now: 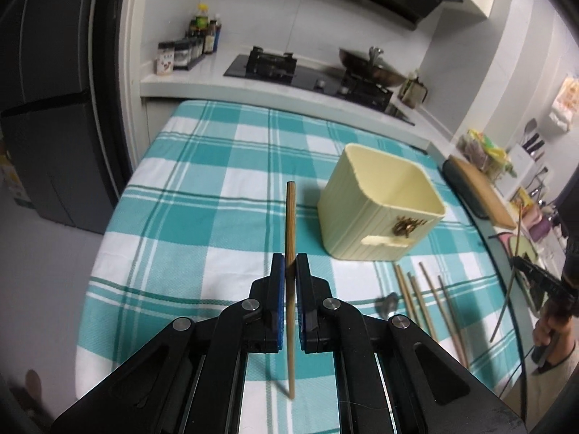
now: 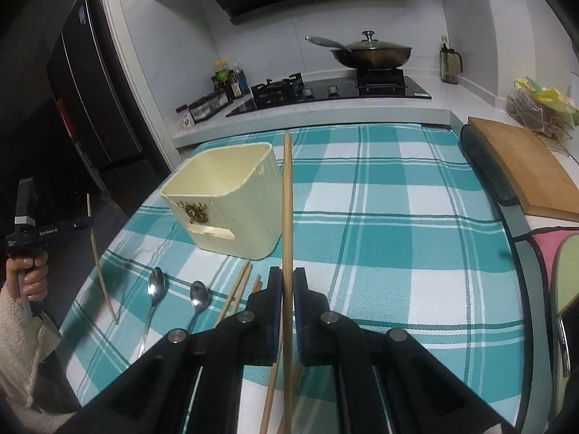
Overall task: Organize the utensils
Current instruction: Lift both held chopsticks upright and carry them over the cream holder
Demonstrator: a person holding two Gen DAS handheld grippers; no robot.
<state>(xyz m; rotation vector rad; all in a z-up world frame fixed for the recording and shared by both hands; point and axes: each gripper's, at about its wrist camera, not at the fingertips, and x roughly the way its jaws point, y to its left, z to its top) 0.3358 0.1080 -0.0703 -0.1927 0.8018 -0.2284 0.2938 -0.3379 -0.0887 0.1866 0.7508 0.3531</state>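
Your left gripper (image 1: 289, 271) pinches one chopstick (image 1: 290, 224) upright; right gripper (image 2: 288, 282) pinches another chopstick (image 2: 287, 199) the same way. The cream holder (image 1: 376, 213) sits at 1 o'clock from the left gripper, empty. Swing each stick over the rim, tip it vertical, lower, then let go. Only the right view shows two spoons (image 2: 156, 289) at 9 o'clock on the checked cloth (image 2: 398, 253); loose chopsticks (image 1: 427, 303) wait near the holder.

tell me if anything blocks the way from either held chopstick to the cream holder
Nothing visible does. The left gripper and right gripper each clamp a chopstick, and only bare checked cloth lies before the open-topped holder.
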